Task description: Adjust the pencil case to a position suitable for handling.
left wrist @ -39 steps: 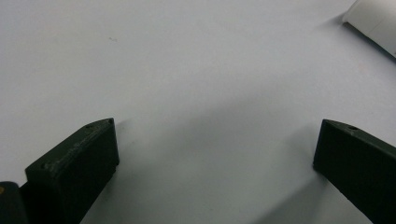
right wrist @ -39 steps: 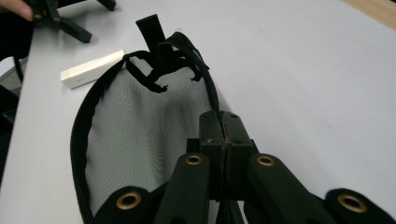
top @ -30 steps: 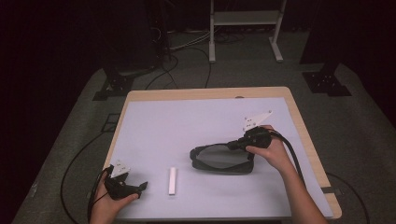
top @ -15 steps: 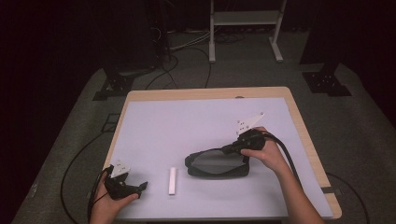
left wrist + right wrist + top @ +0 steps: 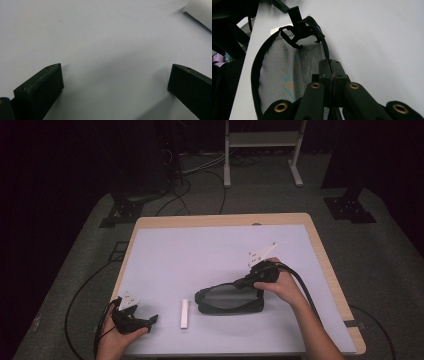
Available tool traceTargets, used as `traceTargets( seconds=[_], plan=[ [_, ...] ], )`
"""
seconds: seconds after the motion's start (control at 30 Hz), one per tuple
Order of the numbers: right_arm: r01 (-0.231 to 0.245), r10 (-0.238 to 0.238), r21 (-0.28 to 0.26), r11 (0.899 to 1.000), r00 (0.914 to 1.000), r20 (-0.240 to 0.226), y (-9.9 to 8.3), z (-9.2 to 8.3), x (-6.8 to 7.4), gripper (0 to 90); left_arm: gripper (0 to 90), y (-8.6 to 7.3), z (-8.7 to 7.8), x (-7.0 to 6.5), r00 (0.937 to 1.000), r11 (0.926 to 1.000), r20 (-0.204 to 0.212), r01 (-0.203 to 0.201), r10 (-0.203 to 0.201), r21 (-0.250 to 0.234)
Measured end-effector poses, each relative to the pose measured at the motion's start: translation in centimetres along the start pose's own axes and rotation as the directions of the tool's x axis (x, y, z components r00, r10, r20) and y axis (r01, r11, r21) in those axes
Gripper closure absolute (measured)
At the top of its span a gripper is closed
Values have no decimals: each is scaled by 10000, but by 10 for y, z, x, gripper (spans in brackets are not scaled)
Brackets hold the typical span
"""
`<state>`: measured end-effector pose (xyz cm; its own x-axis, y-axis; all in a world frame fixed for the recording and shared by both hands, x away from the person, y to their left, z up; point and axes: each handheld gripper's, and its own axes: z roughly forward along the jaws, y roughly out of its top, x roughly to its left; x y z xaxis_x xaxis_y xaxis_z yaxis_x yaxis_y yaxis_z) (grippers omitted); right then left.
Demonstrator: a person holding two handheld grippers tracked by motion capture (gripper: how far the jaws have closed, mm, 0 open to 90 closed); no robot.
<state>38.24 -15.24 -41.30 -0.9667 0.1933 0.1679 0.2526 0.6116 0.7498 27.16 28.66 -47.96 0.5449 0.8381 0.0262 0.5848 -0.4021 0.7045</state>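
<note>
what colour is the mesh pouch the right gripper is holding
Black edging and zip with a grey see-through mesh panel; the mesh pouch shows best in the right gripper view.

We see the table (image 5: pixel 165 255) evenly bright while the room around it sinks into darkness. Close up, the mesh (image 5: pixel 287 72) shimmers with rainbow moiré, and soft shadows edge the lower frame.

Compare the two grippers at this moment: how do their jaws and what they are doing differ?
The left gripper has its jaws spread wide with bare table between them; the right gripper has its jaws pressed together on the zipper edge of the black mesh pouch. The left sits near the table's front left corner, apart from the white bar; the right is at the pouch's right end. Both have black jaws.
</note>
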Motion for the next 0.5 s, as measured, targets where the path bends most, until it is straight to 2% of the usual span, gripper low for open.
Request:
traceTargets(
  seconds=[0.5],
  plan=[
    [-84,78,154,9998,9993,364,-3,6,-3,868,0,0,0,0,10000,10000,8,13,-13,0]
  ],
)
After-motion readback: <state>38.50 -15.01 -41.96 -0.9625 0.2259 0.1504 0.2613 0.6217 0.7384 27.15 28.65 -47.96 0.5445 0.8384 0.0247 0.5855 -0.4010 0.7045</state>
